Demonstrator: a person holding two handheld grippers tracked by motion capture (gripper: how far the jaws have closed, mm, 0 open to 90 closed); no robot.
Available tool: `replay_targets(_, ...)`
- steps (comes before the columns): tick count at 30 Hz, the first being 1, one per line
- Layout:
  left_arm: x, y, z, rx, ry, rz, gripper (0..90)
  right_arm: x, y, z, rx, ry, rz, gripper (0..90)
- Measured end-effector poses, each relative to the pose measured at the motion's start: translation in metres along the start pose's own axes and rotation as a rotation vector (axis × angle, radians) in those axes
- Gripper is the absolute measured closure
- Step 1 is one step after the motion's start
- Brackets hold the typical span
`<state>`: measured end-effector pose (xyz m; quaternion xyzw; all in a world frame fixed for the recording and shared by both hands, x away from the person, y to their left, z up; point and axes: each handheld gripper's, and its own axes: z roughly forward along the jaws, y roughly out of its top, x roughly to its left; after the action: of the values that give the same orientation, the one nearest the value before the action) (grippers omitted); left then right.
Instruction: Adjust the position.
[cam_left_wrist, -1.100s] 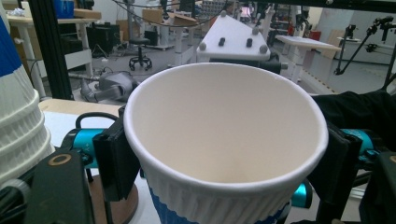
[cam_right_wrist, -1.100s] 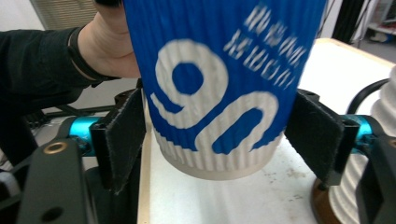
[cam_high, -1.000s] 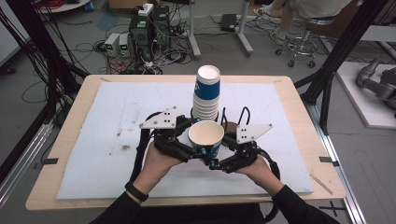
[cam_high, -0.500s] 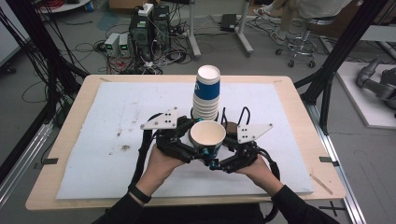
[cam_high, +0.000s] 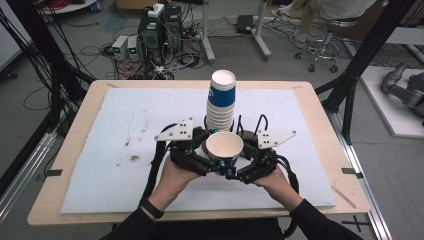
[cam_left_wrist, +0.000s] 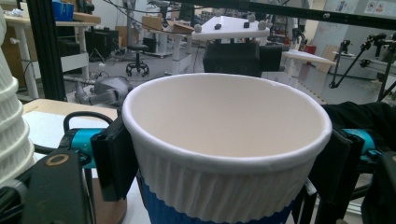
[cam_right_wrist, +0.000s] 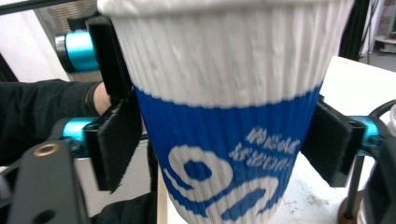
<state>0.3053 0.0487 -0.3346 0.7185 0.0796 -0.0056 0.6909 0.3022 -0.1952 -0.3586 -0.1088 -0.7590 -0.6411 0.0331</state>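
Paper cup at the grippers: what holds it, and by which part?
The left gripper, its fingers just closing further, grips the paper cup by the white band under the rim. The right gripper, fingers just opening, flanks the blue band.

Computer boxes, stool behind table

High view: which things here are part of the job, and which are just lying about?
In the job: single ribbed white-and-blue paper cup; tall stack of matching paper cups.
Lying about: black computer boxes on the floor; metal wheeled stool; tangled cables.
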Motion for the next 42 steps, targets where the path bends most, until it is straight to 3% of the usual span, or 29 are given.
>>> replay_targets(2, 0.000, -0.001, 0.001, -0.002, -0.001, 0.003, 22.5, -0.001, 0.000, 0.000, 0.002, 0.003, -0.001, 25.1)
replay_targets(12, 0.000, 0.002, -0.008, -0.013, -0.001, 0.000, 12.2, -0.002, 0.000, -0.001, 0.014, 0.005, -0.012, 25.5)
replay_targets(14, -0.003, 0.002, -0.014, 0.003, 0.026, 0.007, 10.7, -0.002, 0.000, -0.002, 0.014, 0.003, -0.017, 25.5)
replay_targets(18, -0.009, -0.003, -0.029, -0.010, 0.075, 0.026, 10.6, -0.003, 0.001, -0.005, 0.009, -0.015, -0.019, 25.5)
replay_targets(24, -0.013, -0.027, -0.047, -0.033, 0.163, 0.021, 10.6, -0.003, 0.002, -0.008, -0.009, -0.034, -0.019, 25.5)
replay_targets(29, -0.010, -0.046, -0.036, 0.030, 0.160, -0.019, 10.7, 0.000, 0.003, -0.009, -0.025, -0.044, -0.031, 25.4)
replay_targets(35, -0.011, -0.050, -0.019, 0.099, 0.135, 0.007, 10.6, 0.001, 0.005, -0.013, -0.041, -0.055, -0.031, 25.4)
replay_targets(42, -0.009, -0.053, -0.009, 0.113, 0.114, 0.001, 10.6, 0.000, 0.004, -0.017, -0.050, -0.072, -0.026, 25.4)
